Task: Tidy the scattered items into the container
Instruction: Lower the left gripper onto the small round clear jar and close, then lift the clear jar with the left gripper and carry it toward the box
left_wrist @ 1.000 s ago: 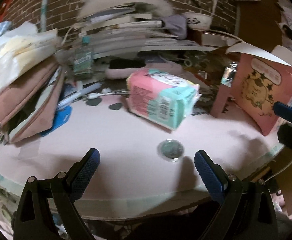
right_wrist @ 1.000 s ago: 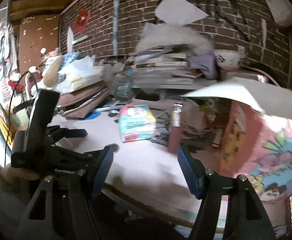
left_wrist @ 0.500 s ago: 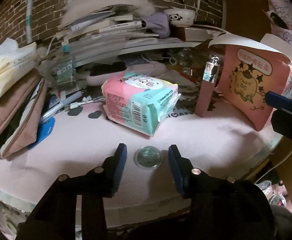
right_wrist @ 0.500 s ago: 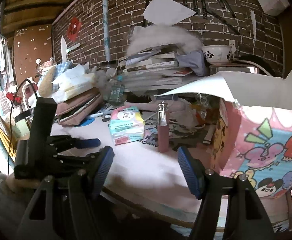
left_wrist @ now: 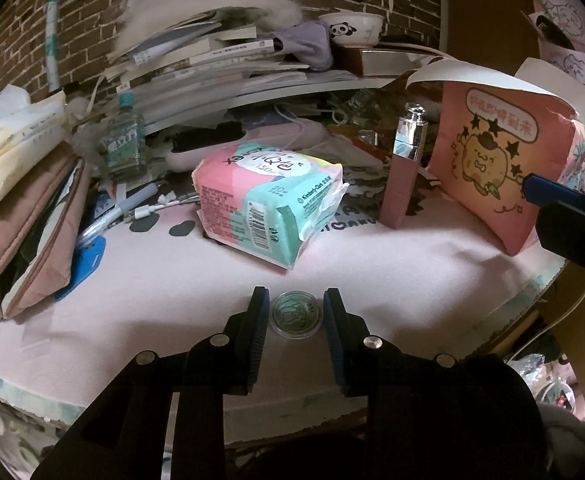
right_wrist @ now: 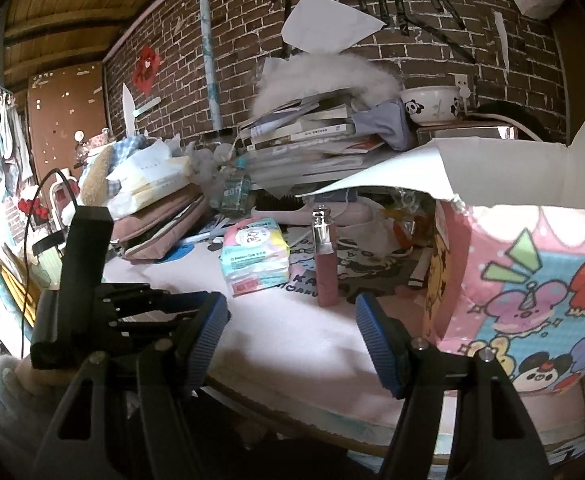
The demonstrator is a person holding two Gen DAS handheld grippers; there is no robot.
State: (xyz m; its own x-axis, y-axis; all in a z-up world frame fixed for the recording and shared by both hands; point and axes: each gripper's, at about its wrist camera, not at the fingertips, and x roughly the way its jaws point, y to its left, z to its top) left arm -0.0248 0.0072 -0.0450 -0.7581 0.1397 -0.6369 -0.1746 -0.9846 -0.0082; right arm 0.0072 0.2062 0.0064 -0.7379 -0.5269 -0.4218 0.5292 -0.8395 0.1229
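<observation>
- Pink table mat (left_wrist: 412, 264) spread across the lower half of the left wrist view, backed by heaped books and pouches at upper left; three loose items counted on the open part of it
- One pink cartoon-printed box (left_wrist: 488, 152), taken to be the container, standing at centre right with its white flap raised; inside hidden from both cameras, so cannot tell whether anything is already stowed
- One tissue pack (left_wrist: 268, 200), pink and mint, lying at mid-frame well apart from the box; untouched
- Right gripper (right_wrist: 292, 320) at the bottom of its own view, jaws spread with nothing between them, hovering by the near edge of the mat just left of the box
- One slim pink bottle (left_wrist: 400, 184) with a silver cap, upright between tissue pack and box, nearer the box; untouched
- One round clear capsule (left_wrist: 294, 314) with a greenish disc inside, flat on the mat at lower centre, between the blue pads of the left gripper (left_wrist: 294, 300); jaws just been closing and now clenched on its rim from both sides, capsule not yet lifted
- Judged early in the job: first pick under way, none of the three items seen in the box, with carrying the capsule over, then bottle and tissue pack, left to do
</observation>
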